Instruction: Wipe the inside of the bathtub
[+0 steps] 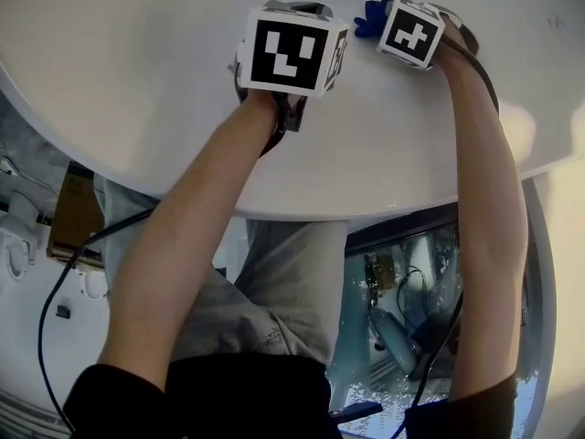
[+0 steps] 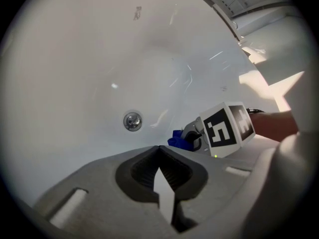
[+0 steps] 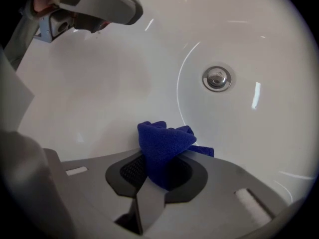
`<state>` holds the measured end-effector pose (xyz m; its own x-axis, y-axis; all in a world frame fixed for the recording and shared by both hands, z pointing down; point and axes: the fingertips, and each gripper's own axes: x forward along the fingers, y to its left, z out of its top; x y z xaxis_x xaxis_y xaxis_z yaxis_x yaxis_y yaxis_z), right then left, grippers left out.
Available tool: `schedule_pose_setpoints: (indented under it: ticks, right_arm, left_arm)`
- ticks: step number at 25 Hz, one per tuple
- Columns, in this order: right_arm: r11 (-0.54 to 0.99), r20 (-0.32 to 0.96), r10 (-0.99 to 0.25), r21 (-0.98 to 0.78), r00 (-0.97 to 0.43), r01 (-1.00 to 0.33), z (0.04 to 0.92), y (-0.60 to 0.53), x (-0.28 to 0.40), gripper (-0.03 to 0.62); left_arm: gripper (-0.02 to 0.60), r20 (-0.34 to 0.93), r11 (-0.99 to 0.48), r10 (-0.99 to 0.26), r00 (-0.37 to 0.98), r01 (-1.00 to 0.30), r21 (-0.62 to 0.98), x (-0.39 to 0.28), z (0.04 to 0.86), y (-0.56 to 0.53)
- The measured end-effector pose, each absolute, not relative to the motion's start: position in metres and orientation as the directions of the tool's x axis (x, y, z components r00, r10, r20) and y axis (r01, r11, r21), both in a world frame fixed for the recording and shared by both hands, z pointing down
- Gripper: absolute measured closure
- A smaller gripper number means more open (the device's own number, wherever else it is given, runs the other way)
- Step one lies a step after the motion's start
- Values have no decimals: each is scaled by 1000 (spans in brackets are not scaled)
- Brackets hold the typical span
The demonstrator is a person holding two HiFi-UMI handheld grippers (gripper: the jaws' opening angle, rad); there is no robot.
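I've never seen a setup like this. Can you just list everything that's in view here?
bathtub: one, white, fills the scene; both tools reach inside it
drain: one, shiny metal, set in the tub floor
cloth: one, dark blue, bunched between the right tool's jaws
box: one, brown, outside the tub at the head view's left
cable: black, loops down beside the box; another runs along the right arm
left hand-held gripper: grey, jaws together, nothing held, black-and-white marker cube on top
right hand-held gripper: grey, clamped on the cloth, same kind of cube
arms: two, bare, reaching into the tub
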<state>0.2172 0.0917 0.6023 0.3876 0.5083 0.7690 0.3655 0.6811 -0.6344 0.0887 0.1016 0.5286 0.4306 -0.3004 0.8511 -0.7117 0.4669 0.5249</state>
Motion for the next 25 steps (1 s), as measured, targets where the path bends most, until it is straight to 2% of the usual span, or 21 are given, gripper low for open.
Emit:
schedule_pose_setpoints:
  ticks: [7, 25]
  right_arm:
    - [679, 799, 465, -598, 380, 426, 564, 95, 221, 520]
    - [692, 804, 478, -593, 354, 411, 468, 142, 229, 520]
  left_arm:
    - [578, 848, 438, -298, 439, -726, 530, 91, 501, 105]
    - [578, 841, 330, -287, 459, -776, 537, 99, 422, 121]
